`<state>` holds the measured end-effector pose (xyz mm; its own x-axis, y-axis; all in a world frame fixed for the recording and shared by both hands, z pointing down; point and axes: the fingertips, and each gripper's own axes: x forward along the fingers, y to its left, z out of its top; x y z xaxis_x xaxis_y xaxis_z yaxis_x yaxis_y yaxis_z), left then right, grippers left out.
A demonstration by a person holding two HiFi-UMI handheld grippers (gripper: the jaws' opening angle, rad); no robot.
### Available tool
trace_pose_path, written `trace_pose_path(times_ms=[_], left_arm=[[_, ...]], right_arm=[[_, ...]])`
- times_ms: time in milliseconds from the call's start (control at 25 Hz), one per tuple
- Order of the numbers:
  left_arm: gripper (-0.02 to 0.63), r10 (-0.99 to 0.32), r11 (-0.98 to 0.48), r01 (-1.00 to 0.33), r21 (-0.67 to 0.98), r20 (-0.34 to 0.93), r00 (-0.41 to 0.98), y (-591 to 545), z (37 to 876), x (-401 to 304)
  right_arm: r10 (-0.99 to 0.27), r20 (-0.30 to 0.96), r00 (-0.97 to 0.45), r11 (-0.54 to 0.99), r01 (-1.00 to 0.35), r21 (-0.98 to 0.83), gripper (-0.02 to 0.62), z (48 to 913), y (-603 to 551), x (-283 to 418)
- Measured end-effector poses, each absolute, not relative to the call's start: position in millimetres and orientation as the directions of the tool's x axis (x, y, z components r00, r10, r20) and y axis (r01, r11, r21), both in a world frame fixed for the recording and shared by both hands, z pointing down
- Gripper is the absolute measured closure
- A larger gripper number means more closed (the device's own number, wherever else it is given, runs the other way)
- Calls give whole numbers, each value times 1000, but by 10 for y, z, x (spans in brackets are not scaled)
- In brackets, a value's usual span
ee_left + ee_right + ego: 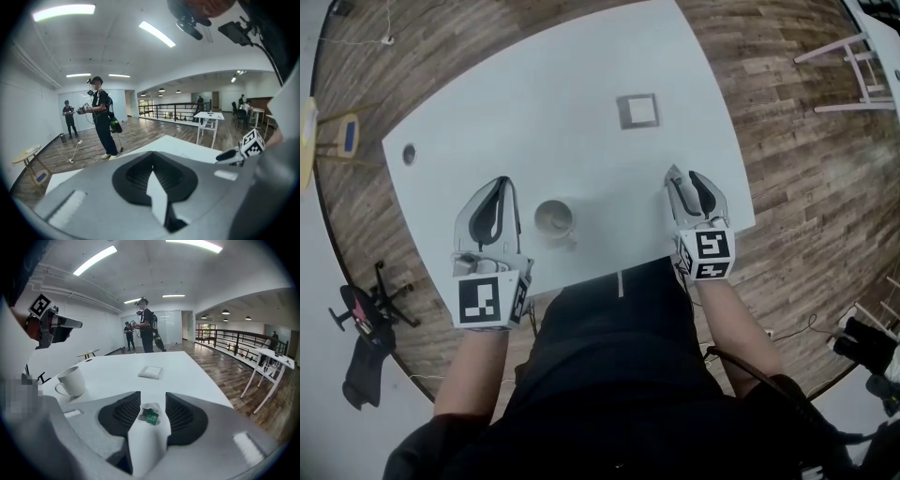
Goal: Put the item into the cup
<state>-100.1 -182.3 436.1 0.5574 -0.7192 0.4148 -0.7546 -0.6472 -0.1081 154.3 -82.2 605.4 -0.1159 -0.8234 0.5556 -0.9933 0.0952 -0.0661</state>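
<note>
Item (150, 416), small packet with green tag, lies on table (117, 366), lower centre of right gripper view, between wide-open jaws of right gripper (152, 399), pads clear of it. Cup (72, 380) stands mid-left, well apart. Left gripper (152, 157) closed, empty. I judge grasp and drop both outstanding.

No word, number or brand can be read anywhere in these views. The nearest thing to a sign is the black-and-white square patterns on the left marker cube (492, 300) of the left gripper (498, 183) and on the right marker cube (706, 253) of the right gripper (686, 177) — coded blocks, not letters. The small packet (150, 415) between the right gripper's jaws has a green tag that may carry print — too small to tell.
</note>
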Motion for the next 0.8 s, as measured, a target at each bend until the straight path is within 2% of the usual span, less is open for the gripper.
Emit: trace_pose_path(times_ms=[640,800], left_arm=[[600,-715,-632,-769,-94,454,532,-1734,4488,-1047],[598,-720,-625,-774,-99,457,523,-1698,4498,-1103]], right_arm=[[-777,610,-156,121,-988,-99,436,6278,-887,1498],[-772,617,-153,127,-988,-86,479,6299,-884,1509]])
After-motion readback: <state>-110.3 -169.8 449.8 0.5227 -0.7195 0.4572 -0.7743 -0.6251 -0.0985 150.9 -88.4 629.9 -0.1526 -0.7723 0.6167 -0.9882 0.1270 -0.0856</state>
